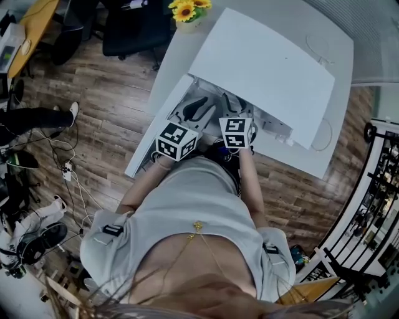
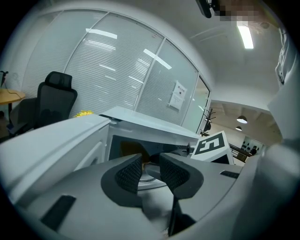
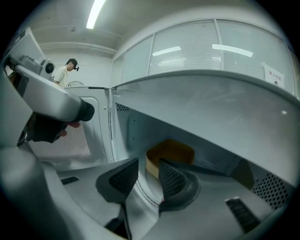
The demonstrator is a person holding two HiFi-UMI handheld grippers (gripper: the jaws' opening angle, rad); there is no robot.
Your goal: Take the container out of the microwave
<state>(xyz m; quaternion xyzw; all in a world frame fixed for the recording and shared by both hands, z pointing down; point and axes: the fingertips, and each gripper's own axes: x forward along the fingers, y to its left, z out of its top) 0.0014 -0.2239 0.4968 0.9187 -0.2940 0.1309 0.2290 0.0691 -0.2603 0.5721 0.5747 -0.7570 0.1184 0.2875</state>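
Note:
A white microwave stands on a white table, its door swung open to the left. Inside, a tan container rests on the glass turntable, toward the back. My right gripper is open at the cavity's mouth, short of the container, with nothing between its fingers. My left gripper is open too and points into the cavity; its fingers hide most of the container. In the head view both grippers, left and right, sit side by side at the opening.
The mesh-windowed door stands left of the right gripper. Sunflowers sit at the table's far corner. A black office chair is behind it. Cables and a person's leg lie on the wood floor at left.

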